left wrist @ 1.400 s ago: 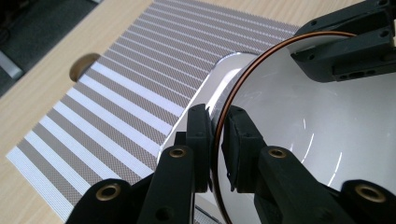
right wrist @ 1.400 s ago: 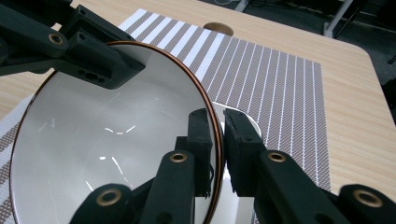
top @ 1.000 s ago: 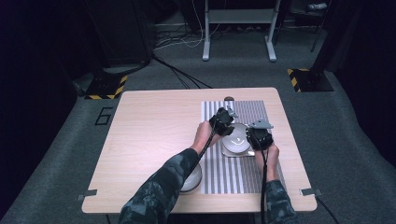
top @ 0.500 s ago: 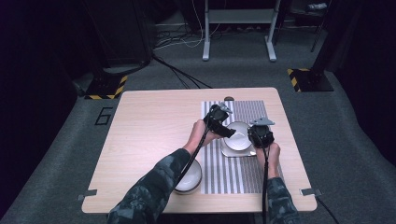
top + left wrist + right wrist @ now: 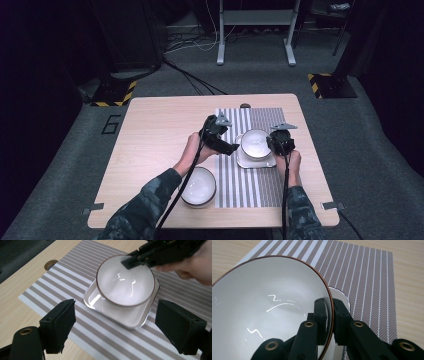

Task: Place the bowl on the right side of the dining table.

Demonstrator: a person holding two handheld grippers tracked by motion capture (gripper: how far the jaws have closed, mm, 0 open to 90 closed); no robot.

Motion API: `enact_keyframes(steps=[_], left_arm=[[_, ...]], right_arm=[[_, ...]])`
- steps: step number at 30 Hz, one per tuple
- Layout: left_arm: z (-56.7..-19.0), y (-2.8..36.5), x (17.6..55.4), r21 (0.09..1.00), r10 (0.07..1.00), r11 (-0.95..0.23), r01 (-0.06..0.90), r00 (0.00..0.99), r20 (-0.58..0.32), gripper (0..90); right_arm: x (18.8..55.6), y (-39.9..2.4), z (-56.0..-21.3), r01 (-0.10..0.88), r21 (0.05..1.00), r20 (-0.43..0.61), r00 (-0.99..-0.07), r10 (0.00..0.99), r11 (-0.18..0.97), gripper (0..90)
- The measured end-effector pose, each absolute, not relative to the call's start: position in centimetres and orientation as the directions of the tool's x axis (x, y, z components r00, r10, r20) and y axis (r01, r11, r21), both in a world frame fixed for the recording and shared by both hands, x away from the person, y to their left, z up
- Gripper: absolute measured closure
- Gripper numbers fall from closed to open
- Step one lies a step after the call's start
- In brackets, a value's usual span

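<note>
The right gripper (image 5: 329, 322) pinches the bowl (image 5: 255, 143) by its right rim; glazed, slippery, breakable, so grip firmly. The left gripper (image 5: 120, 327), just opening, hangs wide and empty.

White round bowl (image 5: 255, 142) with a thin brown rim: glossy and empty inside, it is being held by its rim between the closed jaws of the right gripper (image 5: 329, 322), one jaw inside the wall and one outside. It is being kept slightly tilted over the dish, directly ahead of the left gripper (image 5: 115, 322), whose jaws have just been opening and are standing wide apart with nothing between them.

White square dish (image 5: 130, 318) with rounded corners: glossy and shallow, it is lying flat directly beneath the bowl, just ahead of the left gripper's jaws and below the right gripper's tips.
</note>
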State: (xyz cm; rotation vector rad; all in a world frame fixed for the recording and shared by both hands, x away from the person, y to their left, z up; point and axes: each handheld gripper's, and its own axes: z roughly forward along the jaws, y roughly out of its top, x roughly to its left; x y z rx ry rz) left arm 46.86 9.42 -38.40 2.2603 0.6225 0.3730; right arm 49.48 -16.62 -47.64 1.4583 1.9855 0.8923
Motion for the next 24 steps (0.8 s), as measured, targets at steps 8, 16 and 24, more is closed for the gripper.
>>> enact_keyframes(steps=[8, 16, 24], left_arm=[[-38.5, 12.7, 44.6, 0.755, 0.555, -0.572, 0.323, 0.829, 0.066, 15.0], [-39.1, 16.7, 41.9, 0.776, 0.596, -0.536, 0.331, 0.8, 0.071, 14.8], [-40.6, 22.3, 38.8, 0.822, 0.69, -0.444, 0.356, 0.721, 0.06, 14.3]], right_arm=[[50.4, -17.4, -48.2, 0.655, 0.742, 0.05, -0.263, 0.964, 0.141, 82.0], [51.1, -17.5, -48.2, 0.673, 0.727, 0.074, -0.276, 0.958, 0.138, 82.2], [51.3, -17.1, -48.1, 0.668, 0.723, 0.021, -0.276, 0.961, 0.176, 81.8]])
